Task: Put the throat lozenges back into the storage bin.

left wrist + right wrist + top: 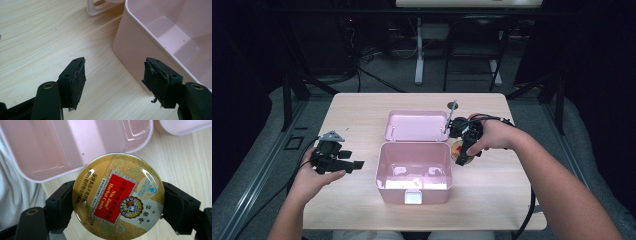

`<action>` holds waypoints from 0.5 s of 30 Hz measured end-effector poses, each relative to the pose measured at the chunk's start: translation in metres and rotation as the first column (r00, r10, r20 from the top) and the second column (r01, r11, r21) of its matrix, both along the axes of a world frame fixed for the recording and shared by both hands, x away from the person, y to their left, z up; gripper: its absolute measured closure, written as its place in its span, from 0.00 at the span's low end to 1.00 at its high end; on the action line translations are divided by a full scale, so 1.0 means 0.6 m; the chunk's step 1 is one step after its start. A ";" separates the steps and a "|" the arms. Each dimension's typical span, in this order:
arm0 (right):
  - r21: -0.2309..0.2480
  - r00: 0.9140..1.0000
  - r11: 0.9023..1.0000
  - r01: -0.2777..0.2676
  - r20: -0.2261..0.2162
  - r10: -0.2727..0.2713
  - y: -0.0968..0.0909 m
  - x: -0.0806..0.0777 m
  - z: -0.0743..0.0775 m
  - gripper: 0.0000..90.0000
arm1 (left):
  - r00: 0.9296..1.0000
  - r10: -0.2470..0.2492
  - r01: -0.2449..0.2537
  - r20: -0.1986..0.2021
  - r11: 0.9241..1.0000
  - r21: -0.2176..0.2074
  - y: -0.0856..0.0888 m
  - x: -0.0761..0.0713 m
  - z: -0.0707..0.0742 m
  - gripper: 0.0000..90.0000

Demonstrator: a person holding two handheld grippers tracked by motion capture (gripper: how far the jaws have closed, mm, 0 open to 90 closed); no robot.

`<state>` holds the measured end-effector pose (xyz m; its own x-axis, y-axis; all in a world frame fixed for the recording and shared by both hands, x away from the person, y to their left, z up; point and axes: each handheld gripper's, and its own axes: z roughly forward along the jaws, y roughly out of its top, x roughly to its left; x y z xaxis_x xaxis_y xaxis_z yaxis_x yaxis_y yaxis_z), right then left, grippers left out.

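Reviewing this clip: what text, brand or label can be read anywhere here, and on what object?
"Nin Jiom Herbal Candy": red panel on the lid of the round gold tin, held in the right gripper.
Chinese characters around the panel and small print along its edge: too small to read.
Pink box and table: no text.

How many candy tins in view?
1. The round gold-and-red metal candy tin sits clamped in the right gripper, just right of the open pink plastic box. The box looks empty.
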<state>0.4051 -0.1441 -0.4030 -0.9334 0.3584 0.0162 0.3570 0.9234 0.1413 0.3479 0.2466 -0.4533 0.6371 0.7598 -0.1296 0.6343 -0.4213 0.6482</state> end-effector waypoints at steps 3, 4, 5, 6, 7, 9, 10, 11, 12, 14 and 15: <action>-0.008 0.999 0.999 -0.038 0.005 0.038 0.010 -0.003 0.005 0.22 | 1.000 0.001 -0.001 -0.001 1.000 0.000 0.000 0.000 -0.001 0.38; -0.007 0.999 0.999 -0.046 0.004 0.046 0.013 -0.004 0.006 0.22 | 1.000 0.000 0.000 -0.002 1.000 0.000 0.000 0.000 -0.001 0.38; -0.008 0.999 0.998 -0.054 0.003 0.054 0.016 -0.004 0.008 0.22 | 1.000 -0.002 0.002 -0.001 1.000 0.002 0.000 0.001 -0.001 0.38; -0.010 0.998 0.998 -0.061 0.005 0.061 0.020 -0.004 0.009 0.22 | 1.000 -0.001 0.001 -0.002 1.000 0.001 0.000 0.000 -0.001 0.38; -0.013 0.998 0.998 -0.067 0.005 0.067 0.024 -0.004 0.010 0.22 | 1.000 0.000 0.000 -0.002 1.000 0.000 0.000 0.000 -0.001 0.38; -0.014 0.997 0.997 -0.074 0.002 0.074 0.031 -0.005 0.011 0.22 | 1.000 -0.002 0.002 0.000 1.000 0.001 0.000 0.001 -0.001 0.38; -0.011 0.997 0.997 -0.077 -0.001 0.077 0.035 -0.006 0.010 0.22 | 1.000 -0.004 0.004 0.000 1.000 0.002 0.000 0.001 -0.001 0.38; -0.014 0.996 0.996 -0.086 -0.001 0.086 0.039 -0.006 0.010 0.22 | 1.000 -0.005 0.005 -0.002 1.000 0.003 -0.001 0.001 -0.001 0.38; -0.015 0.996 0.996 -0.093 -0.002 0.093 0.044 -0.007 0.009 0.22 | 1.000 -0.008 0.008 -0.004 1.000 0.005 -0.001 0.001 -0.001 0.38; -0.020 0.994 0.994 -0.108 0.000 0.108 0.053 -0.009 0.007 0.22 | 1.000 -0.007 0.007 -0.003 1.000 0.007 -0.002 0.001 -0.002 0.38; -0.022 0.994 0.993 -0.112 -0.002 0.112 0.058 -0.010 0.006 0.22 | 1.000 -0.007 0.007 -0.003 1.000 0.007 -0.002 0.001 -0.002 0.38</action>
<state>0.3990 -0.1095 -0.3994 -0.9677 0.2521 0.0106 0.2515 0.9604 0.1202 0.3484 0.2453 -0.4543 0.6423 0.7560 -0.1261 0.6329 -0.4303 0.6436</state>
